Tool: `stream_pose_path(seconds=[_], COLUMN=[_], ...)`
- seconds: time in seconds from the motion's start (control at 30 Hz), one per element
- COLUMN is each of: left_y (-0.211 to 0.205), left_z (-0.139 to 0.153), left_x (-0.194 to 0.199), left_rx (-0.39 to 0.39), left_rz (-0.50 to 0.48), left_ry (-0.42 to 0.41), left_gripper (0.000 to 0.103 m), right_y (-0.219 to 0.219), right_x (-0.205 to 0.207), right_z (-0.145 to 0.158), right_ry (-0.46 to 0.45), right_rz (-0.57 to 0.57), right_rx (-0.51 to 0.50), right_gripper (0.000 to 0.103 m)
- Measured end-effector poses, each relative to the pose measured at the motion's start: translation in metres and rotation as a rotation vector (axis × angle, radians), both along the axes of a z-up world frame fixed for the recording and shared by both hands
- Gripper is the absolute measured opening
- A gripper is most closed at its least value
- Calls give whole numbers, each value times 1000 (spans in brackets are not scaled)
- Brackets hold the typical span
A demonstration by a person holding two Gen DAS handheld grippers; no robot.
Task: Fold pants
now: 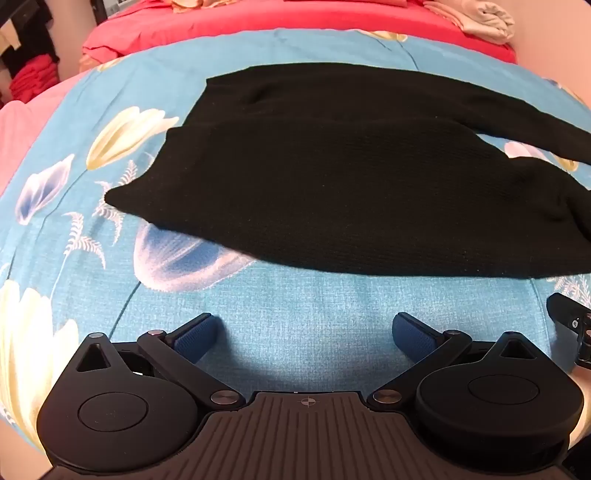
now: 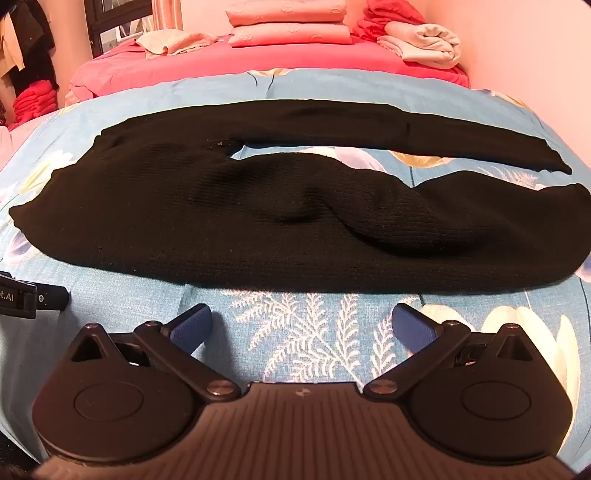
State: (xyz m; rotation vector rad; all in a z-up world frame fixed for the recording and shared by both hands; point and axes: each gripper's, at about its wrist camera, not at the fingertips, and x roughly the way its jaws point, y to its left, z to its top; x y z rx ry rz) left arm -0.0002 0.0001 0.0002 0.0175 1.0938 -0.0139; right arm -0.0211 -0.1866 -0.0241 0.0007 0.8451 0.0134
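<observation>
Black knit pants [image 1: 332,177] lie spread flat on the blue flowered bedspread [image 1: 295,314], waistband to the left and both legs running to the right. In the right wrist view the pants [image 2: 258,221] show a gap between the two legs. My left gripper [image 1: 304,332] hovers open over bare bedspread just in front of the pants' near edge, with nothing between its blue pads [image 1: 197,334]. My right gripper [image 2: 303,328] is open too, a little short of the near leg, nothing between its pads [image 2: 413,326]. The right gripper's body [image 1: 572,325] shows at the left wrist view's right edge.
A red sheet [image 2: 221,62] covers the bed beyond the blue bedspread [image 2: 314,332]. Folded pink bedding [image 2: 288,26] and a rumpled beige cloth [image 2: 428,40] lie at the far end by a wall. Red clothes [image 2: 33,99] are stacked at the far left.
</observation>
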Motion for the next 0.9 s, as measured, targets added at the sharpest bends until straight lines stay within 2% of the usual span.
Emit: stream_pose_path(seconds=[0.9], left_y=[0], left_z=[1], left_x=[1], left_rx=[0], left_rz=[1], left_ry=[-7], left_gripper=[103], right_y=[2], right_x=[-2], right_z=[-1], right_ry=[-7], right_rz=[-4], right_rx=[-9], right_gripper=[103])
